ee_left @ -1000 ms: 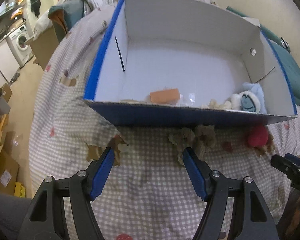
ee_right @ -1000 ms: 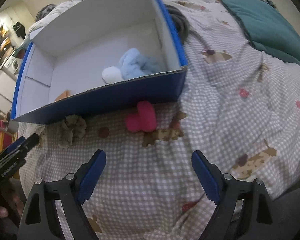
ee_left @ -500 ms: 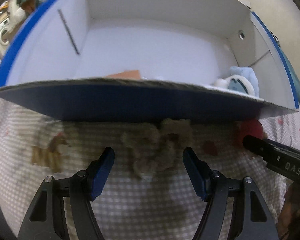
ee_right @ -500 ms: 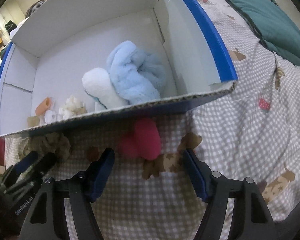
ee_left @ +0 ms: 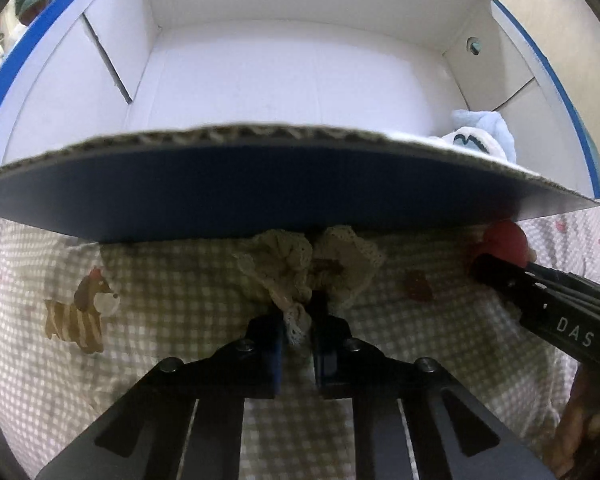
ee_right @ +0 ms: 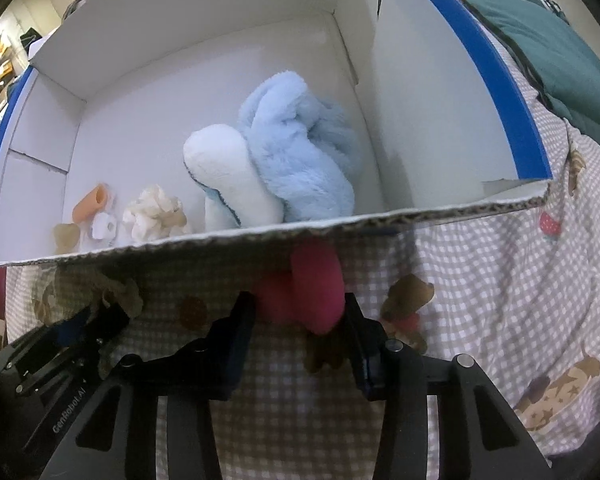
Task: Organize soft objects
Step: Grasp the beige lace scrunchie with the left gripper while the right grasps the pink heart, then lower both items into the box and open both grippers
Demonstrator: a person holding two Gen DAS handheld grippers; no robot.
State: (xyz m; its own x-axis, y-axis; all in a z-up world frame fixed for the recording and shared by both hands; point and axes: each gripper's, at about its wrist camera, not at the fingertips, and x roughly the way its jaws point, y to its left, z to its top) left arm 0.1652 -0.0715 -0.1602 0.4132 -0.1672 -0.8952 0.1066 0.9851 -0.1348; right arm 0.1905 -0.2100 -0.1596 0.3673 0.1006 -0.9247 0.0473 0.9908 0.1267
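A beige lace scrunchie (ee_left: 300,264) lies on the checked bedspread just in front of the blue cardboard box (ee_left: 260,184). My left gripper (ee_left: 298,328) is shut on the scrunchie's near edge. A red-pink soft toy (ee_right: 304,288) lies against the box's front wall; it also shows in the left wrist view (ee_left: 506,240). My right gripper (ee_right: 300,312) is closed around the red-pink toy, its fingers pressing both sides. The left gripper (ee_right: 84,332) and scrunchie (ee_right: 116,292) show at the right wrist view's lower left.
The box (ee_right: 500,64) holds a light blue and white plush (ee_right: 292,160), a cream scrunchie (ee_right: 152,212), an orange tube (ee_right: 90,208) and small pieces. A teal pillow (ee_right: 548,48) lies at the right. The checked bedspread (ee_right: 500,280) spreads all around.
Both grippers moved forward to the box's front wall and closed: the left onto the beige scrunchie, the right onto the red-pink toy. Both were open half a second ago.
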